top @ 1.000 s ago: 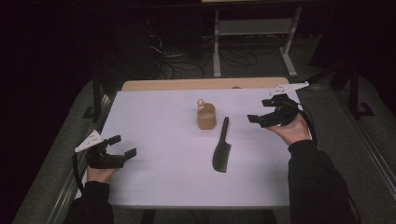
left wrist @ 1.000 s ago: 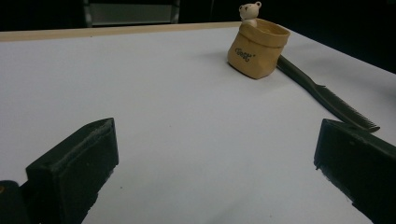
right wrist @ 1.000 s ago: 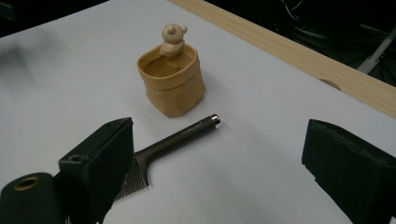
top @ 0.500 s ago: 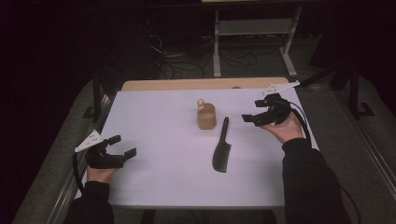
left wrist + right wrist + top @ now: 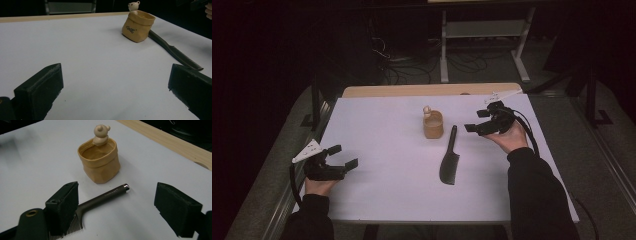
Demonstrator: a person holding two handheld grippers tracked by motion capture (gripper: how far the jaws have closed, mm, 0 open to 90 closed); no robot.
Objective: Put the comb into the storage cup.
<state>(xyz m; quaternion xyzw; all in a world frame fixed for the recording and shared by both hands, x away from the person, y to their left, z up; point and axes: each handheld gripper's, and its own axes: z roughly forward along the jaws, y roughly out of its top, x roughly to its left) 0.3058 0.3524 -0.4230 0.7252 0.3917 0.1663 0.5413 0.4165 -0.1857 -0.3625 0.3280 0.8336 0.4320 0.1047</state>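
right tongs (image 5: 473, 125): held in the right hand (image 5: 510, 140) at the far right of the bench, pointing left toward the comb handle; jaws apart and just been closing a little, nothing pressed between the pads; in the right gripper view (image 5: 116, 206) hovering over the handle end, comb teeth passing under the left jaw.
left tongs (image 5: 343, 156): held in the left hand (image 5: 318, 185) near the front left edge of the bench; jaws spread wide, empty; in the left gripper view (image 5: 115, 87) bare bench between the jaws.
long dark plastic comb with a slim handle (image 5: 450, 157): lying flat on the bench, near the middle, a little right of centre; handle tip pointing away, just beside the sack pot, toothed end nearer the person; small lettering along the handle (image 5: 105, 196); also seen slanting behind the pot (image 5: 172, 51).
small tan pot shaped like a rolled-top paper sack (image 5: 432, 124): upright at mid bench, left of the comb handle; mouth open, inside looking empty (image 5: 100, 165); dark lettering on its side (image 5: 137, 26).
little cream bear figure (image 5: 101, 133): perched on the far rim of the pot; also (image 5: 133, 5).
white-topped bench with a pale wooden far edge (image 5: 387, 150): carrying comb and pot.
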